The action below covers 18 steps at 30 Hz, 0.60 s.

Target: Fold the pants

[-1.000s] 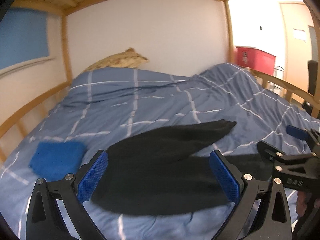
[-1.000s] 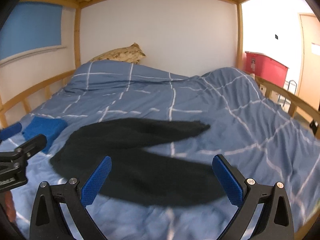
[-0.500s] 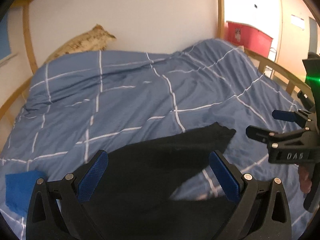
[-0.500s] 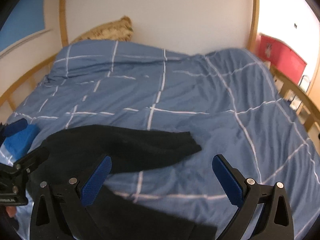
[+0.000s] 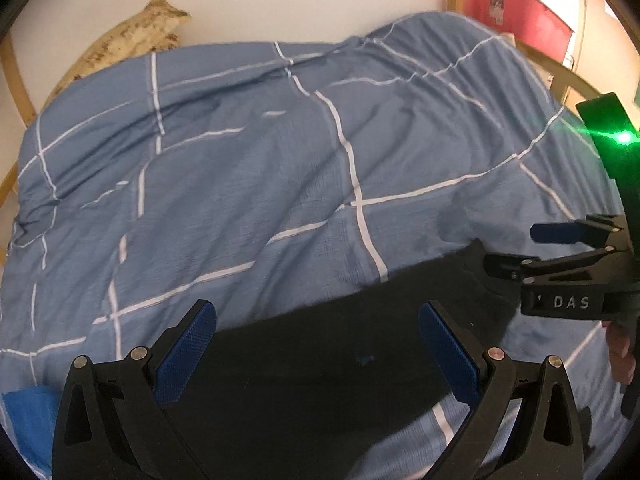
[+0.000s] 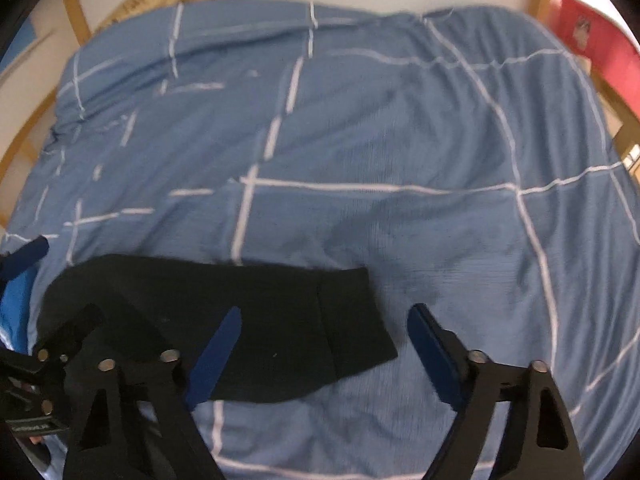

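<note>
Since a second ago both views have tipped down toward the black pants (image 5: 320,360). Left wrist: my left gripper (image 5: 316,356) gapes empty over them, unfolded at six o'clock; a blue cloth (image 5: 24,412) sits at eight. Right wrist: my right gripper (image 6: 320,352), jaws just narrowing on nothing, straddles the leg cuff (image 6: 352,320); duvet (image 6: 400,140) clear ahead.

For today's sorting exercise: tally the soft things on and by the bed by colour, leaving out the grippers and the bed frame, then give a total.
Black: 1, the pants
Bright blue: 1, the folded cloth
Grey-blue with white lines: 1, the duvet
Tan: 1, the pillow
Total: 4
</note>
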Each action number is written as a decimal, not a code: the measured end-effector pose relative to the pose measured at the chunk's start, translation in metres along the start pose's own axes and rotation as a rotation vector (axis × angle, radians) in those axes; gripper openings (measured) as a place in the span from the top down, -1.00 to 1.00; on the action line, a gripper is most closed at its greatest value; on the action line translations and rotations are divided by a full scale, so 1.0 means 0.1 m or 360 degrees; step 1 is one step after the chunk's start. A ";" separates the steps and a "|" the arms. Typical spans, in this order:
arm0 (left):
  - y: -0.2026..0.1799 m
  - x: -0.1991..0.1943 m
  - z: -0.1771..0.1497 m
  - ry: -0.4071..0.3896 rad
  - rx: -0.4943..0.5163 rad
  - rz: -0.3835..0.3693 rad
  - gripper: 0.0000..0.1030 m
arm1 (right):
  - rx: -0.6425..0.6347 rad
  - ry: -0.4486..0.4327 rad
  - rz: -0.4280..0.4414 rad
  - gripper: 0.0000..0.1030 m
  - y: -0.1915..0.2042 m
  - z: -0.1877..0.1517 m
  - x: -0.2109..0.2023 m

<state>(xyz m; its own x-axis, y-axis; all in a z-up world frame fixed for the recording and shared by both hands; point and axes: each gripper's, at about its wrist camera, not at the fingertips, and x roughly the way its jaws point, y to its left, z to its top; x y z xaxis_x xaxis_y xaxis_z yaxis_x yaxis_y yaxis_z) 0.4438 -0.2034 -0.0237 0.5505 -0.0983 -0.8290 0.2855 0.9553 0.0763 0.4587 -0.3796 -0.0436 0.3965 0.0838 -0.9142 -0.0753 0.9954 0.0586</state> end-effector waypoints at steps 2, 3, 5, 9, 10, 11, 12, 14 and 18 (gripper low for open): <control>0.00 0.15 0.05 0.0038 -0.0020 0.0001 -1.00 | 0.0032 0.0052 0.0029 -0.47 -0.04 0.04 0.16; 0.01 0.19 0.07 0.0048 -0.0034 -0.0005 -0.99 | 0.0044 0.0077 0.0049 -0.44 -0.06 0.05 0.24; 0.03 0.28 0.09 0.0070 -0.0072 -0.0021 -0.99 | 0.0058 0.0112 0.0053 -0.36 -0.08 0.07 0.37; 0.03 0.40 0.10 0.0092 -0.0095 -0.0031 -0.99 | 0.0082 0.0163 0.0043 -0.28 -0.14 0.10 0.55; 0.02 0.42 0.09 0.0091 -0.0088 -0.0027 -0.99 | 0.0091 0.0162 0.0038 -0.27 -0.16 0.11 0.58; 0.01 0.43 0.09 0.0088 -0.0077 -0.0022 -0.99 | 0.0098 0.0159 0.0039 -0.27 -0.18 0.11 0.60; 0.01 0.45 0.09 0.0084 -0.0065 -0.0017 -0.99 | 0.0106 0.0161 0.0043 -0.26 -0.21 0.12 0.63; -0.02 0.47 0.10 0.0079 -0.0036 -0.0003 -0.99 | 0.0137 0.0169 0.0057 -0.18 -0.25 0.12 0.69; -0.04 0.48 0.11 0.0046 0.0032 0.0045 -0.99 | 0.0168 0.0207 0.0134 -0.02 -0.30 0.06 0.81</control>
<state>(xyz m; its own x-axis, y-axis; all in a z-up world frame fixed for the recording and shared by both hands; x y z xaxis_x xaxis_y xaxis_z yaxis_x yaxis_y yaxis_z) 0.4777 -0.2155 -0.0570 0.5360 -0.0629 -0.8419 0.2857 0.9519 0.1108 0.4988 -0.4022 -0.1173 0.2709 0.1672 -0.9480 -0.0042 0.9850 0.1725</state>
